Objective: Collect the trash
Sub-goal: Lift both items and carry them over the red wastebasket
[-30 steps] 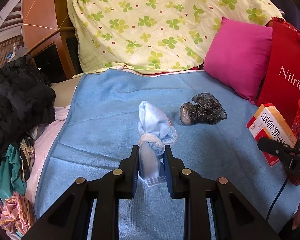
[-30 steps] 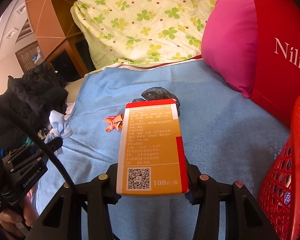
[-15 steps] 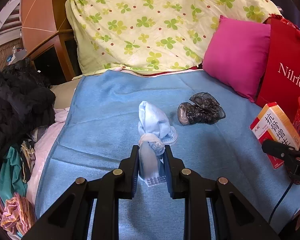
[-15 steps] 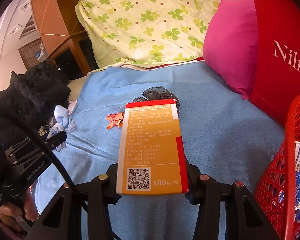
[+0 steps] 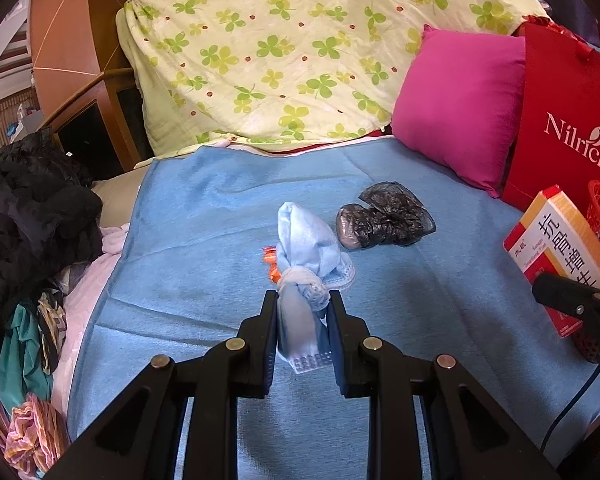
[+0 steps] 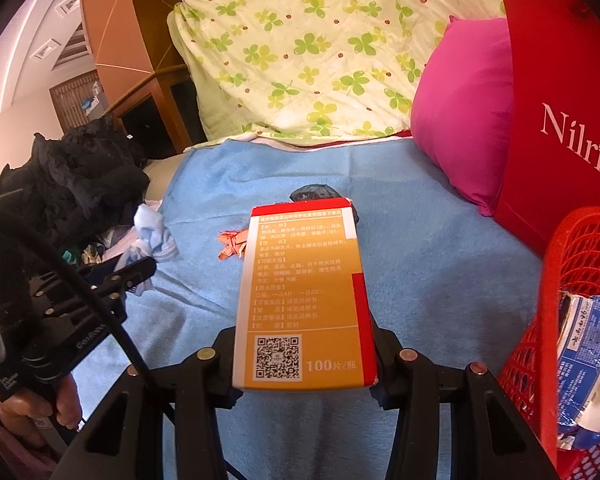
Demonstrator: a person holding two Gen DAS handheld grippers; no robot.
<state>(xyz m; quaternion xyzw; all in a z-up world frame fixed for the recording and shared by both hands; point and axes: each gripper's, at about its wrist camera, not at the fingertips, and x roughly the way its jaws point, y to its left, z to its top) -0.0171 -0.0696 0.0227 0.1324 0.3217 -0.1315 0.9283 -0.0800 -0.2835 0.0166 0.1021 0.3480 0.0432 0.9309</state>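
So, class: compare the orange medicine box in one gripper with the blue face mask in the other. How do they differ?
The medicine box is rigid, flat-sided and printed with text and a QR code; the face mask is soft, crumpled, knotted and plain pale blue. The box is clamped in the right gripper beside the red basket; the mask is in the left gripper. Both are held above the blue blanket.

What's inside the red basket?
Inside the red plastic mesh basket lies a torn blue-and-white printed wrapper. The basket's wall and the picture's edge hide anything deeper down.
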